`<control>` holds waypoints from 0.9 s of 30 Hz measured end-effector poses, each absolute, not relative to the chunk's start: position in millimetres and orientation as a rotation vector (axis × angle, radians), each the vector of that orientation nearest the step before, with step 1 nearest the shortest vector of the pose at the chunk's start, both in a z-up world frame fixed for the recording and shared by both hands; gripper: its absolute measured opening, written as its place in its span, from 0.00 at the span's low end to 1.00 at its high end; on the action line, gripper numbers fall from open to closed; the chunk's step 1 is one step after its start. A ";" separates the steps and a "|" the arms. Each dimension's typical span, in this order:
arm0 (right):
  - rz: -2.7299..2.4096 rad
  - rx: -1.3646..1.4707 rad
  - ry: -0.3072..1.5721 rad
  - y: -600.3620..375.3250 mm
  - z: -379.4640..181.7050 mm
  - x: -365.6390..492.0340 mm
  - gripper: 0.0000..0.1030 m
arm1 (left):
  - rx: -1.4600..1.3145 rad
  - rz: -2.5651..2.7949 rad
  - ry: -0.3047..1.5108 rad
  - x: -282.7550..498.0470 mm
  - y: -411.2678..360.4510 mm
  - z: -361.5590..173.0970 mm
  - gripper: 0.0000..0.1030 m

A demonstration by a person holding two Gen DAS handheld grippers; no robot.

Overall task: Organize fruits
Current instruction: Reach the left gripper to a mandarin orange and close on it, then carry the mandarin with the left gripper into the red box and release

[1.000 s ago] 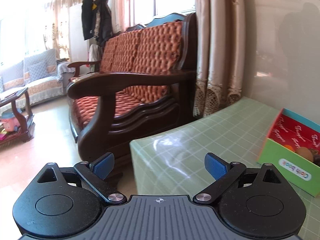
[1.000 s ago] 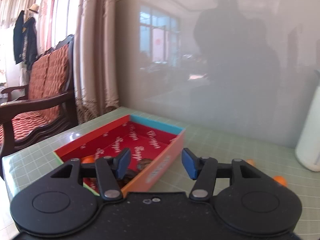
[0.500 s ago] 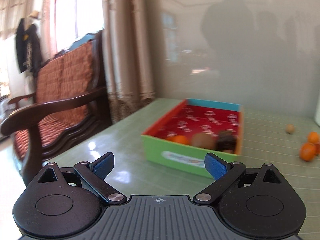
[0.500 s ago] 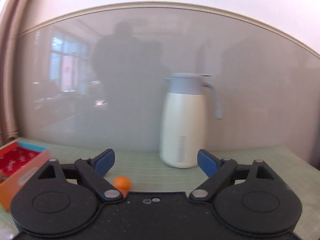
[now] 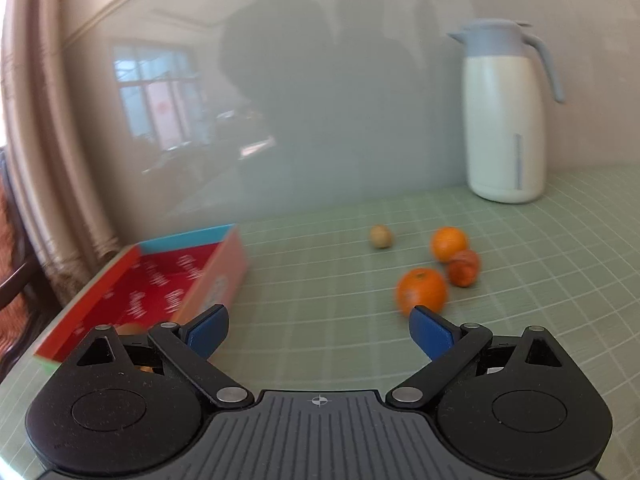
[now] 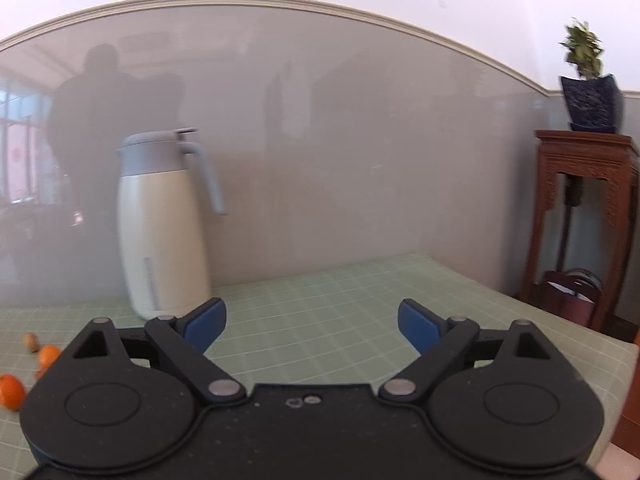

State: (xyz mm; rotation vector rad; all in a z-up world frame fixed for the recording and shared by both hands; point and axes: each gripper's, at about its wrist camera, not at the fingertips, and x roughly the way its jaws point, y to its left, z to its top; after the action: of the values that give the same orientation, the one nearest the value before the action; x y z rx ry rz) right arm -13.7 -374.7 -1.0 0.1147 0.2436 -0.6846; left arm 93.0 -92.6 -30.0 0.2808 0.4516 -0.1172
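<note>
In the left wrist view, a shallow red-lined box (image 5: 160, 280) sits on the green checked tablecloth at the left. Right of it lie loose fruits: a near orange (image 5: 421, 290), a far orange (image 5: 448, 243), a reddish-brown fruit (image 5: 463, 267) touching it, and a small tan fruit (image 5: 380, 236). My left gripper (image 5: 318, 330) is open and empty, just short of the near orange. My right gripper (image 6: 312, 325) is open and empty over bare cloth. In the right wrist view an orange (image 6: 11, 390), another orange (image 6: 49, 356) and the tan fruit (image 6: 31, 342) show at the far left.
A white jug with a grey lid and handle (image 5: 506, 120) stands by the glossy wall; it also shows in the right wrist view (image 6: 164, 224). The table's right edge (image 6: 560, 316) drops off toward a wooden stand (image 6: 584, 208) with a potted plant (image 6: 590, 96). Curtains (image 5: 48, 160) hang left.
Both grippers have swung right: the left view went from the sofa to the box and loose fruits, the right view from the box to the jug and table's right edge. Both stayed open.
</note>
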 end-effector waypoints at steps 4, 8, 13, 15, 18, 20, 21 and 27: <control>-0.743 0.153 0.232 -396.7 -5.1 -28.0 0.98 | 0.312 -0.194 0.474 109.0 -123.9 -37.8 0.93; -0.766 0.138 0.235 -405.1 -8.2 -33.8 0.98 | 0.329 -0.237 0.496 125.1 -143.2 -46.4 0.93; -0.774 0.135 0.243 -412.0 -10.2 -37.6 0.98 | 0.313 -0.275 0.535 141.7 -151.8 -54.5 0.90; -0.774 0.132 0.245 -413.7 -10.6 -37.6 0.98 | 0.322 -0.289 0.562 149.6 -154.1 -59.6 0.72; -0.777 0.131 0.249 -415.9 -10.5 -37.0 0.98 | 0.315 -0.296 0.597 157.8 -156.7 -67.1 0.58; -0.776 0.132 0.249 -416.8 -10.7 -37.3 0.98 | 0.322 -0.293 0.587 157.4 -158.6 -68.4 0.53; -0.774 0.134 0.251 -416.8 -10.5 -37.1 0.98 | 0.335 -0.279 0.580 156.7 -159.7 -69.0 0.42; -0.750 0.126 0.251 -411.3 -9.3 -33.0 0.98 | 0.348 -0.260 0.559 152.0 -157.7 -69.9 0.42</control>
State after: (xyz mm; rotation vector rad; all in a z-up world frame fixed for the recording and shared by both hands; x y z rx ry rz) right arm -33.0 -411.3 -9.3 0.1264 0.2509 -0.7504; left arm 152.0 -157.7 -69.9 0.3478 0.5592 -0.2595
